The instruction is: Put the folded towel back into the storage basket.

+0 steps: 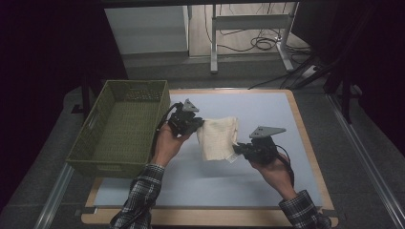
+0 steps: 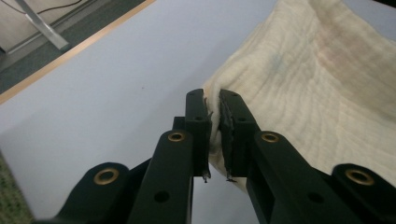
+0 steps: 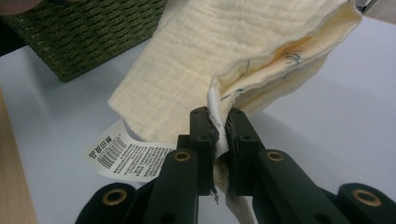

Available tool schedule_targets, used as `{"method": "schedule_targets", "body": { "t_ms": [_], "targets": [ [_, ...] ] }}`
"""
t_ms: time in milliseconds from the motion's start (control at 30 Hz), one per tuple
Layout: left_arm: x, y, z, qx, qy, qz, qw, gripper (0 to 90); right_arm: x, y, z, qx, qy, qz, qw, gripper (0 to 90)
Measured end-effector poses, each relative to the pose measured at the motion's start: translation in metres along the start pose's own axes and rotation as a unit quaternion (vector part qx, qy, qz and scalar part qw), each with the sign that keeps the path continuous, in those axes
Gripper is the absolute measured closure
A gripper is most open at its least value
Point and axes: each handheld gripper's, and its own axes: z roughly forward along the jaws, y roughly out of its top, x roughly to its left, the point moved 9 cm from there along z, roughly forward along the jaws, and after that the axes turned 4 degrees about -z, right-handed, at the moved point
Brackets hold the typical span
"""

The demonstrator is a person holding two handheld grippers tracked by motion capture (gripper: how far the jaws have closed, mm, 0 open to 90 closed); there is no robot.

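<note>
1. Two grippers, one cream cloth (image 1: 218, 138) between them, held up off the pale blue mat (image 1: 267, 109).
2. My left gripper (image 1: 199, 125) has its jaws clamped on the cloth's left edge; in the left gripper view the fabric (image 2: 308, 88) is pinched tight between the pads (image 2: 198, 116).
3. My right gripper (image 1: 237, 149) is closed on the cloth's lower right corner; in the right gripper view the folded layers (image 3: 219, 60) and a thin white strip sit between the jaws.
4. White care label (image 3: 126, 156) with a barcode hangs below the cloth, just left of my right jaws in that view.
5. Green woven basket (image 1: 98, 138) stands left of the cloth, near it, not touching.
6. Cloth sags slightly between the two grips, folded double at the right end.
</note>
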Motion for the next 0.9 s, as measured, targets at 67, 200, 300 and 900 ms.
{"method": "schedule_targets", "body": {
  "t_ms": [67, 200, 300, 900],
  "targets": [
    [0.003, 0.0, -0.002, 0.001, 0.003, -0.002, 1.0, 82.7, 0.001, 0.004, 0.003, 0.0, 0.002, 0.0, 1.0, 82.6],
    [0.012, -0.001, -0.01, 0.004, 0.012, 0.0, 0.9999, 82.6, 0.003, 0.013, 0.008, -0.002, 0.004, -0.001, 1.0, 82.6],
    [0.019, 0.0, -0.016, 0.004, 0.02, -0.002, 0.9998, 82.6, 0.005, 0.021, 0.013, -0.003, 0.006, -0.004, 1.0, 82.6],
    [0.064, -0.004, -0.058, 0.007, 0.061, -0.02, 0.9979, 82.6, 0.017, 0.067, 0.042, -0.009, 0.01, -0.022, 0.9997, 82.6]
  ]
}}
